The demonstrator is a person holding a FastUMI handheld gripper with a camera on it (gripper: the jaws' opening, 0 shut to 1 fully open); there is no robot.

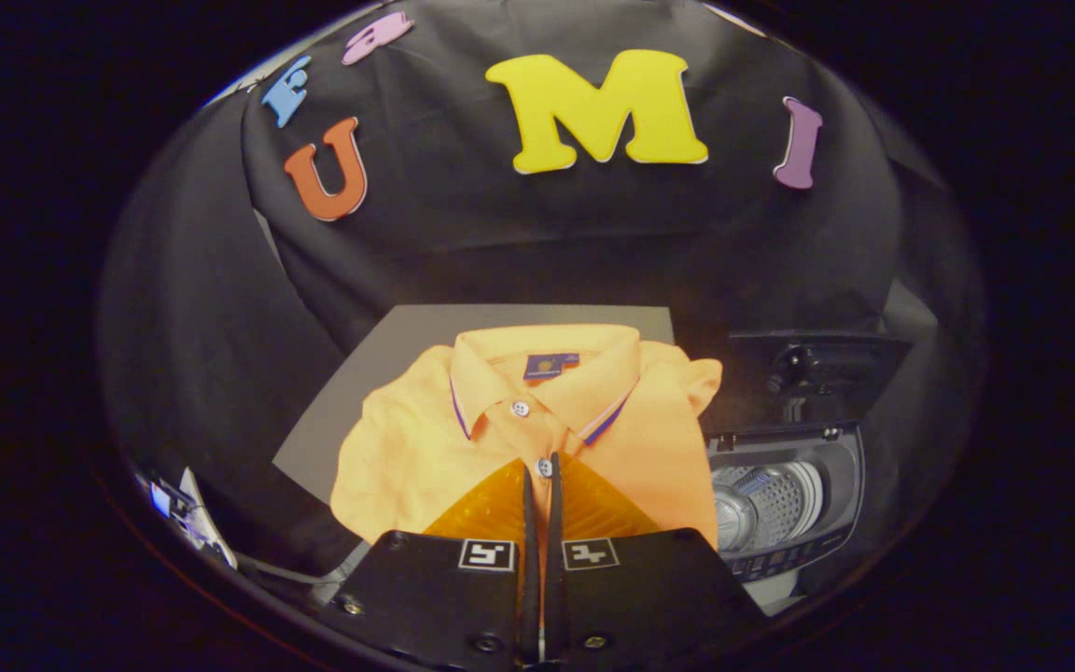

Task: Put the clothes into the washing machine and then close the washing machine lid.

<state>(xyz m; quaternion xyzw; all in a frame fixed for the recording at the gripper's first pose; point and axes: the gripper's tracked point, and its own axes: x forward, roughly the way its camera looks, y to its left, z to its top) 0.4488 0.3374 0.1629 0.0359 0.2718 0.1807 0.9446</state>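
Shirt [425,448] lies just under the near-closed, empty gripper [540,471]; spread fingers first, pinch placket fabric deep, then swing right to washing machine [785,504].

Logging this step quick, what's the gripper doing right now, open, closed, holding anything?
Gripper: jaws nearly together, only a thin slit between them, over the orange polo shirt's button placket. Whether they pinch any cloth cannot be told.

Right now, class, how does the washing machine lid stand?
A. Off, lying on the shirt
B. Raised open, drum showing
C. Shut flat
B: the lid stands up behind the washing machine, and the drum shows beside the shirt; the gripper fingers are nearly together.
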